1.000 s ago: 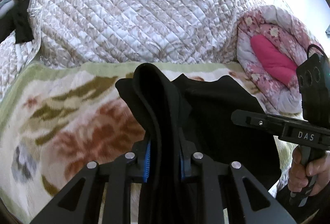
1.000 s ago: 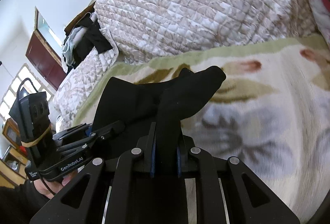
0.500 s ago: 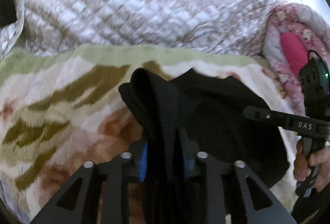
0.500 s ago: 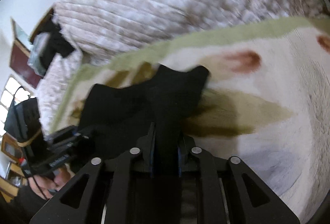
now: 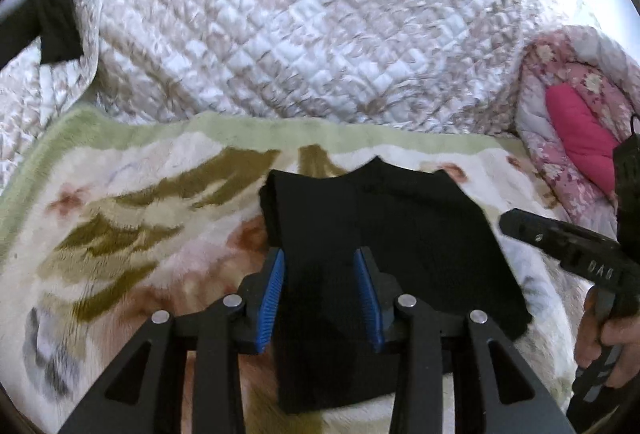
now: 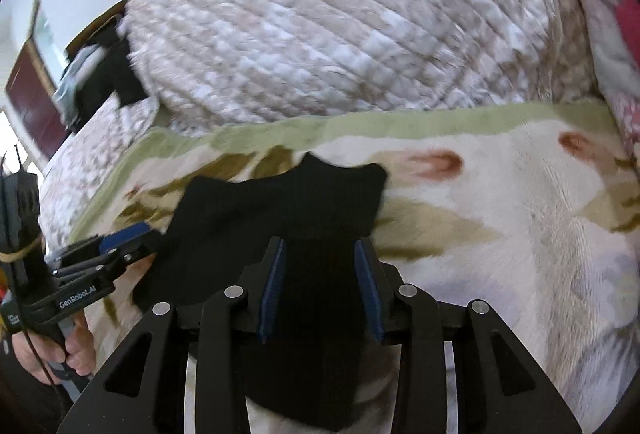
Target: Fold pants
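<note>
Both hand-held grippers, left (image 5: 319, 276) and right (image 6: 319, 276), opening, dropped pants (image 5: 384, 230) onto blanket (image 5: 120, 218) | fold laid | next: regrip 6 o'clock edge

Pants (image 5: 384, 234) on blanket (image 5: 120, 218), quilt (image 5: 300, 18) behind, pillow (image 5: 576, 138) right

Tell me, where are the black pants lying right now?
The black pants lie folded on the flowery blanket, in front of the quilted bedding, low and central in both views, between each opening tool's blue pads.
</note>
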A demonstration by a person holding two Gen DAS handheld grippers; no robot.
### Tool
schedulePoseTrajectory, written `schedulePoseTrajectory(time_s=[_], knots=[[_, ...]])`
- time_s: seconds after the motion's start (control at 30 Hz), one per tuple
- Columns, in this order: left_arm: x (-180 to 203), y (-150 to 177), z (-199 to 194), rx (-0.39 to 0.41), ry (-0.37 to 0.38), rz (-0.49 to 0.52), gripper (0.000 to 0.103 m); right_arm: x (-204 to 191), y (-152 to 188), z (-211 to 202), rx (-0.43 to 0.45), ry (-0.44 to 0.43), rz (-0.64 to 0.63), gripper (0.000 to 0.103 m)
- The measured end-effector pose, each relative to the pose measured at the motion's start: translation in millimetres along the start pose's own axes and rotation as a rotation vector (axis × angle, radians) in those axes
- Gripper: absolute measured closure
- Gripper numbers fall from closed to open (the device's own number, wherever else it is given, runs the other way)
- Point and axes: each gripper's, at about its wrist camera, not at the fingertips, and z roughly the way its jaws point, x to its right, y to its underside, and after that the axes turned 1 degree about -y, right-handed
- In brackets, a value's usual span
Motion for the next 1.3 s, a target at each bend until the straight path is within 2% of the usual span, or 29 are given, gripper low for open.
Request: schedulePoseTrajectory(time_s=[0.13, 0.23, 0.47, 0.6, 0.8, 0.97, 1.17, 1.3], knots=[[17.7, 14.1, -11.1, 0.001, 0.025, 0.039, 0.063, -21.2, 14.8, -5.0, -0.013, 0.012, -0.060, 0.067], [25.7, 21.6, -11.0, -0.011, 0.027, 0.066, 0.063, -28.0, 24.2, -2.3, -0.038, 0.019, -0.091, 0.074], [26.7, 37.4, 9.9, -0.064, -0.010, 0.111, 0.063, -28.9, 31.5, 12.6, -0.096, 0.042, -0.117, 0.075], [28.5, 43.6, 9.2, -0.039, -0.010, 0.147, 0.063, -28.3, 40.0, 29.3, -0.156, 0.062, -0.139, 0.075], [25.4, 49.1, 10.6, -0.012, 0.003, 0.166, 0.062, -28.4, 43.8, 35.2, -0.146, 0.040, -0.122, 0.074], [15.7, 36.1, 8.6, -0.041, 0.054, 0.094, 0.063, -24.2, 29.6, 32.3, -0.117, 0.004, -0.105, 0.074], [14.4, -5.3, 27.6, -0.010, 0.016, 0.092, 0.063, -4.3, -15.1, 46.2, -0.038, 0.046, -0.098, 0.074], [5.2, -26.8, 59.7, -0.036, 0.002, 0.085, 0.063, 7.8, -30.4, 71.6, -0.052, 0.034, -0.093, 0.074]])
